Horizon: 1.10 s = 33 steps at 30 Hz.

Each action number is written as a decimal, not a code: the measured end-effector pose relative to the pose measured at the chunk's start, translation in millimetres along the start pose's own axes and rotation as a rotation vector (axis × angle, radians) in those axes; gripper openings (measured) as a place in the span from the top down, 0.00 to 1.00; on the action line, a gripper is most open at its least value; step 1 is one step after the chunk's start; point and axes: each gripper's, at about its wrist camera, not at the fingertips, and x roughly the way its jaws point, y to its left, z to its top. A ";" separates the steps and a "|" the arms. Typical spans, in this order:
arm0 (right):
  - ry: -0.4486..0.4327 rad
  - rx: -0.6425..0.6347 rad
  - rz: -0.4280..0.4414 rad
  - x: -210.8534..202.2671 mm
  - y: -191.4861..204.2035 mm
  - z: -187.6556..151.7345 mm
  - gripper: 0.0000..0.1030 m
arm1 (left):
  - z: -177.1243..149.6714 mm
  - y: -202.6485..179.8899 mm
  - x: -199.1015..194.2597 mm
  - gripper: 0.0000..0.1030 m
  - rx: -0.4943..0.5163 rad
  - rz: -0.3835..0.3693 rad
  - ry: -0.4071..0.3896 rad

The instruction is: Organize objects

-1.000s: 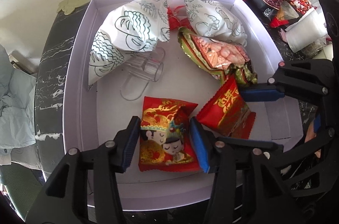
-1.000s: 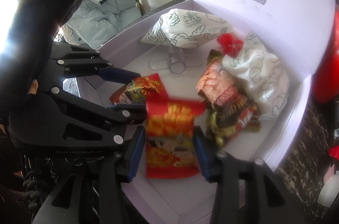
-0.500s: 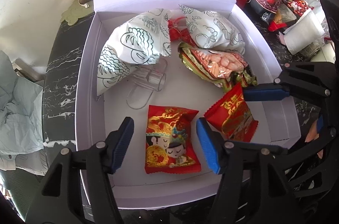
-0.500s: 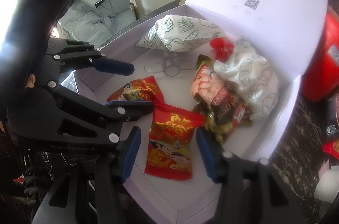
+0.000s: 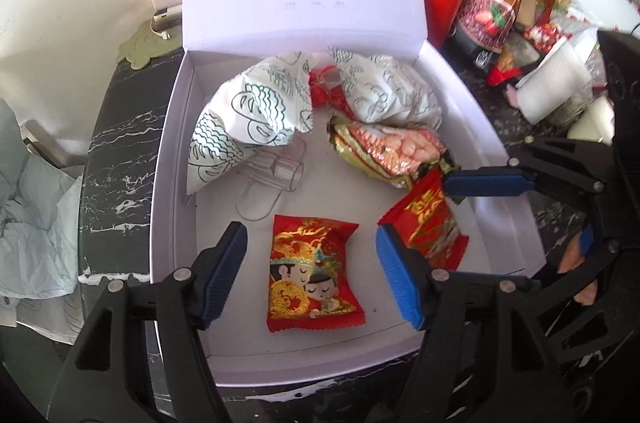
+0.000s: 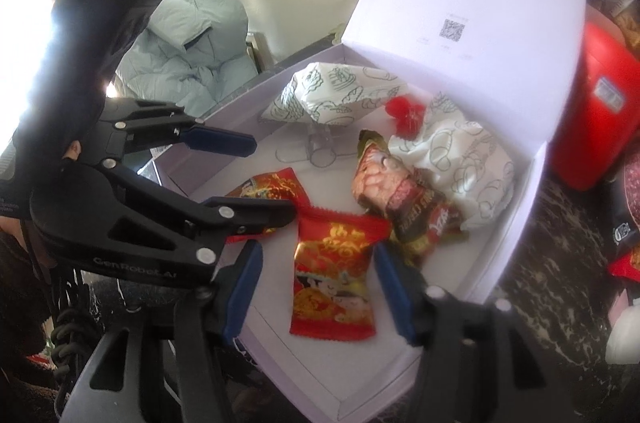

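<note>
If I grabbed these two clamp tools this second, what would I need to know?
Left gripper: jaws opening, holding nothing; a red cartoon packet lies flat between them on the box floor, pads clear of it.
Right gripper: jaws opening, also empty; a second red packet lies loose between them.
Also in the white box, lid up: two white printed pouches, a green-gold snack packet and a clear plastic piece.
Done: both red packets are in the box.
Left: probably the snack bags on the dark counter outside; which ones belong in the box, I cannot tell.
</note>
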 end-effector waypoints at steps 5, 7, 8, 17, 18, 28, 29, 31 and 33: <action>-0.071 0.012 -0.009 -7.2 3.8 12.2 0.23 | -6.5 2.3 -15.1 0.21 -0.050 0.042 -0.077; -0.069 0.012 -0.063 -7.5 6.1 13.2 0.23 | -8.3 1.9 -19.1 0.20 -0.057 0.067 -0.087; -0.060 0.016 -0.091 -4.4 5.1 13.8 0.23 | -9.5 1.7 -21.0 0.20 -0.062 0.094 -0.091; -0.071 0.128 -0.162 10.9 -10.1 20.2 0.22 | -23.6 4.5 -33.8 0.19 -0.151 0.219 -0.113; -0.077 0.130 -0.172 9.0 -10.6 19.9 0.21 | -24.6 3.6 -36.8 0.20 -0.156 0.228 -0.121; -0.112 0.128 -0.187 -27.7 -0.8 10.3 0.11 | -34.2 -9.8 -75.4 0.20 -0.153 0.254 -0.172; -0.119 0.125 -0.188 -32.8 1.1 9.7 0.07 | -34.9 -11.7 -80.2 0.19 -0.155 0.256 -0.175; -0.140 0.119 -0.200 -47.6 6.8 9.1 0.06 | -36.2 -14.3 -89.2 0.20 -0.162 0.256 -0.176; -0.155 0.107 -0.215 -61.0 10.7 8.4 0.05 | -37.5 -17.0 -98.7 0.20 -0.170 0.253 -0.181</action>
